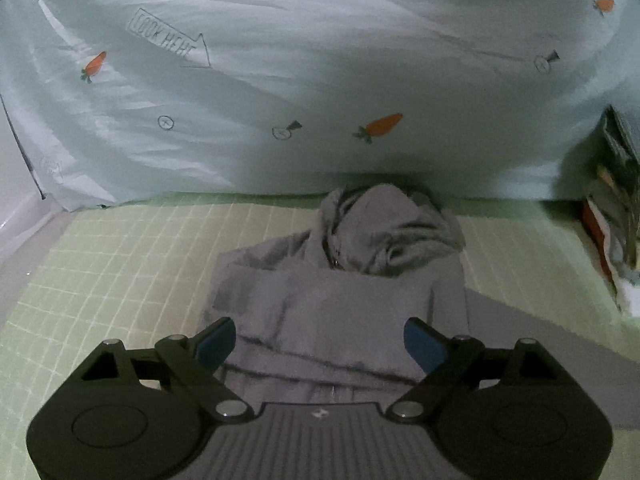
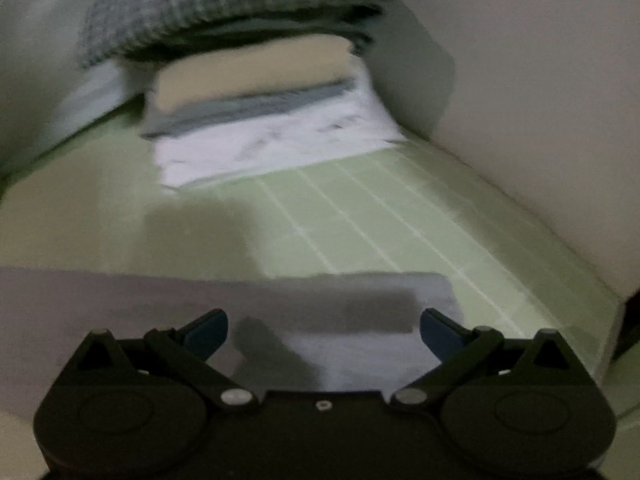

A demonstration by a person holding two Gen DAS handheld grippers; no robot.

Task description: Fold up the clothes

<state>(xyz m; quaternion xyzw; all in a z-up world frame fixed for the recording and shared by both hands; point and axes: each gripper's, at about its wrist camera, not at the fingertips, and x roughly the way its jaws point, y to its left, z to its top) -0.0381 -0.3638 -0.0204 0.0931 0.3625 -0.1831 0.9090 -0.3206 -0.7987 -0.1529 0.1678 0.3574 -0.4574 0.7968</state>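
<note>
Lying on the green checked bed sheet (image 1: 120, 264), the grey hoodie (image 1: 340, 312) is partly folded, with its hood (image 1: 384, 232) bunched at the end of the hoodie farthest from the left tongs (image 1: 320, 340). A white quilt (image 1: 280, 60) printed with carrots rises just beyond the hood. To the right of the hoodie, at the edge of the left wrist view, stands a stack of folded clothes (image 1: 616, 208).

The left tongs are released: both blue pads stand wide apart above the hoodie, and no cloth is pinched between them.

The right tongs (image 2: 324, 332) are likewise released, jaws spread wide over a flat grey edge of the hoodie (image 2: 240, 300), gripping nothing. This view is blurred. Beyond the hoodie, well apart from it, a pile of folded clothes (image 2: 272, 128) lies on the sheet, with a checked pillow (image 2: 240, 4) resting on top of the pile. A plain wall (image 2: 540, 100) stands to the right of the hoodie.
</note>
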